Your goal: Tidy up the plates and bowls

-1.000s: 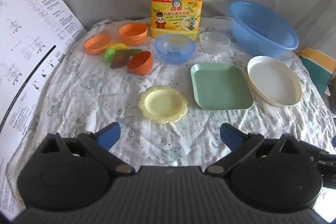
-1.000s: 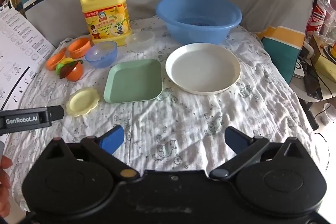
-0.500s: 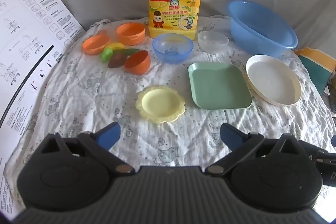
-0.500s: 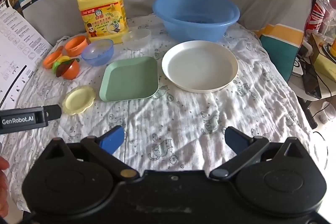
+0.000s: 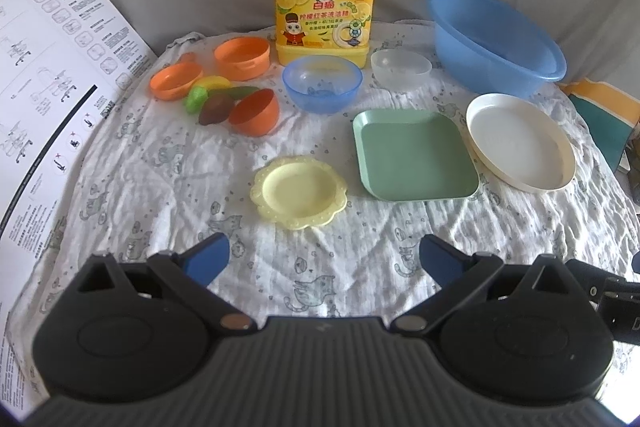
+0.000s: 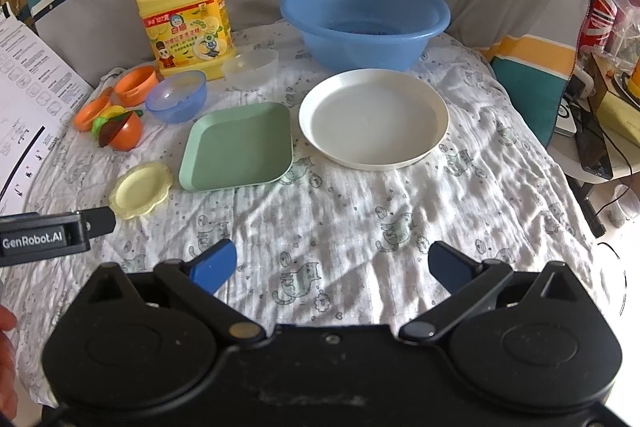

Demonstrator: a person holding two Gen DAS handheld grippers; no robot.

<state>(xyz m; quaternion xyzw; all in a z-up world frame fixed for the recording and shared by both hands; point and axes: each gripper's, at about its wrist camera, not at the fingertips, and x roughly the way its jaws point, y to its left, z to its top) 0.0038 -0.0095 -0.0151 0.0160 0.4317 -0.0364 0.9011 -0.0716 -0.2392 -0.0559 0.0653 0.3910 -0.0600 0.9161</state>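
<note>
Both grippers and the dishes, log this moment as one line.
left gripper: open, empty | right gripper: open, empty | yellow plate, green plate, white plate: separate on cloth, unstacked

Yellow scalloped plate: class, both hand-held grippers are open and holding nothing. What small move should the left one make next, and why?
Probably ease the left hand-held gripper forward and down toward the yellow scalloped plate. It lies nearest, straight ahead of the open jaws, alone on the cloth, and is small enough to stack on the green square plate beside it.
</note>
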